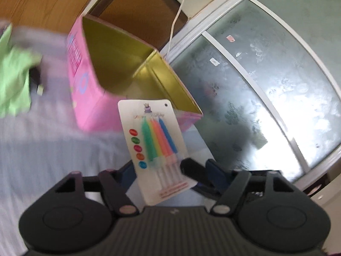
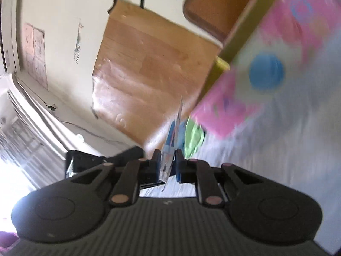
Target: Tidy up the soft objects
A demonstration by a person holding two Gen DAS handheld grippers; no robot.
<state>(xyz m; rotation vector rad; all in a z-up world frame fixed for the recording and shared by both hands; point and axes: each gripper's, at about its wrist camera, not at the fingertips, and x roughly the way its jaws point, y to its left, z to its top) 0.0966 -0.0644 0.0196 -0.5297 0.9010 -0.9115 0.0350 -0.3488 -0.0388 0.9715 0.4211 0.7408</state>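
Bed (image 1: 42, 149) w/ pale striped sheet fills lower left of left wrist view, lower right of right wrist view (image 2: 277, 149); both views motion-blurred. Frosted patterned window (image 1: 266, 85) takes whole right half of left view, white frame. Wooden board/headboard (image 2: 149, 64) center of right view, cream wall behind it.

Pink box (image 1: 85, 81), open, gold inside, sits on bed center-left of left view; flap hangs open toward center. Same box upper right in right view (image 2: 266, 53), blue dot on its side, very blurred.

Green cloth (image 1: 15, 74) crumpled on bed at far left edge of left view, well apart from box opening, something dark just beside it, can't tell what. In right view the cloth (image 2: 194, 138) shows center, just past the claw tips, beside the box's lower corner.

Candle pack (image 1: 155, 149), white card w/ colored candles + color dots, center of left view, in air just in front of box, tilted. Right view sees it edge-on (image 2: 170, 151).

Left claw (image 1: 157, 168) spread wide, released; card sits between its fingers but not pinched by them as far as visible. Right claw (image 2: 168, 166) clenched on the candle pack, pads both sides of card's lower end.

White cable (image 1: 177, 19) runs down upper center of left view.
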